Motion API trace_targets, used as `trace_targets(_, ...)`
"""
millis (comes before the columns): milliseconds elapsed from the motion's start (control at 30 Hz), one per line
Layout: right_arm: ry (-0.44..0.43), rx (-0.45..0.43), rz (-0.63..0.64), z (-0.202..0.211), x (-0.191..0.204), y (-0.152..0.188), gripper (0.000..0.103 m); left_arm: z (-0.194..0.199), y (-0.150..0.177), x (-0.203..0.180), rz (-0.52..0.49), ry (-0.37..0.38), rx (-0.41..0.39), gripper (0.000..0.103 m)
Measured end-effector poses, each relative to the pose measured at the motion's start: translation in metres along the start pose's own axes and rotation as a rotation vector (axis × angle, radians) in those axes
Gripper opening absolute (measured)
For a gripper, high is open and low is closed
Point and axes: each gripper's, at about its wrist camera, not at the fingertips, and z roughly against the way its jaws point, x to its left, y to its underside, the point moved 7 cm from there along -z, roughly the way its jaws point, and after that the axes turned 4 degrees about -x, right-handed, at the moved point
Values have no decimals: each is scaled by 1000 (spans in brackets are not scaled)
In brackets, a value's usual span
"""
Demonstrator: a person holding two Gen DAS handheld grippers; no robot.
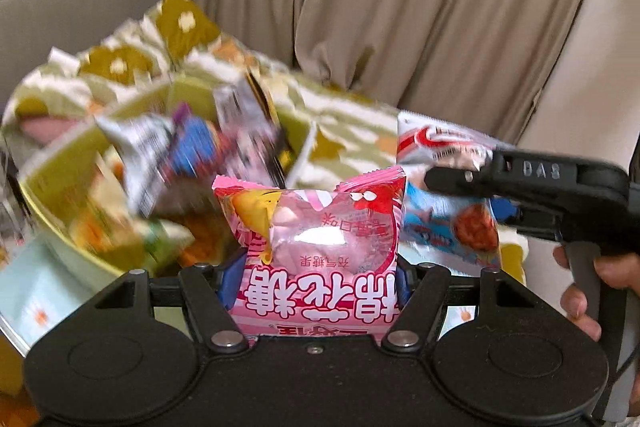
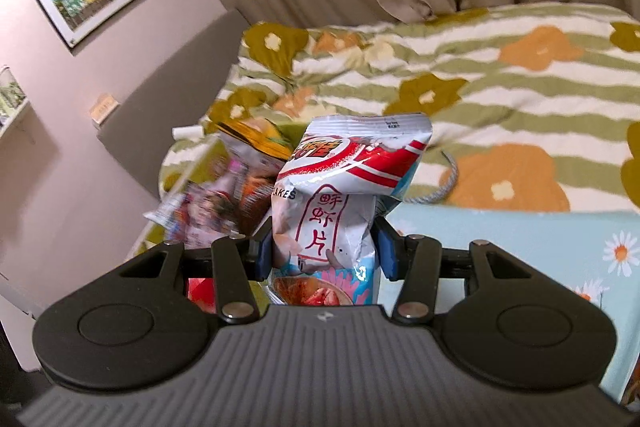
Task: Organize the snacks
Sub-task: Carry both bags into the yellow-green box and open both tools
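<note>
Pink marshmallow bag in my left gripper, prawn-cracker bag in my right gripper, both held clear of the bed.

Sorting looks barely under way, I judge: the green box is a jumble of packets (blurred, so I can't name them). Each pair of jaws is clamped on its bag's lower half, the tops standing free above the pads.

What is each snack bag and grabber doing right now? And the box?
Pink marshmallow bag: sealed, puffy, gripped by the left gripper.
White prawn cracker bag: sealed, crumpled, gripped by the right gripper.
Left gripper: shut on the pink bag.
Right gripper: shut on the white bag.
Green snack box: open, packets sticking out.
</note>
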Motion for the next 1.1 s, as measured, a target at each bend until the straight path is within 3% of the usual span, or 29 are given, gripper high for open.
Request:
trace_targets(233, -38, -41, 42, 1, 55, -10, 64, 21, -62, 55, -14, 8, -98, 72)
trace_targets(400, -42, -56, 59, -12, 101, -9, 64, 10, -109, 115, -40, 5, -105, 72)
trace_targets(567, -39, -68, -5, -42, 149, -5, 65, -19, -149, 163, -106, 34, -54, 72)
trace_targets(733, 9, -66, -69, -71, 186, 5, 65, -65, -172, 188, -165, 114, 46, 72)
trace_targets(1033, 151, -72, -191, -90, 212, 37, 65, -137, -168, 178, -278, 264, 192, 73)
trace_targets(1100, 166, -63, -205, -91, 213, 44, 65, -143, -163, 171, -293, 299, 220, 81)
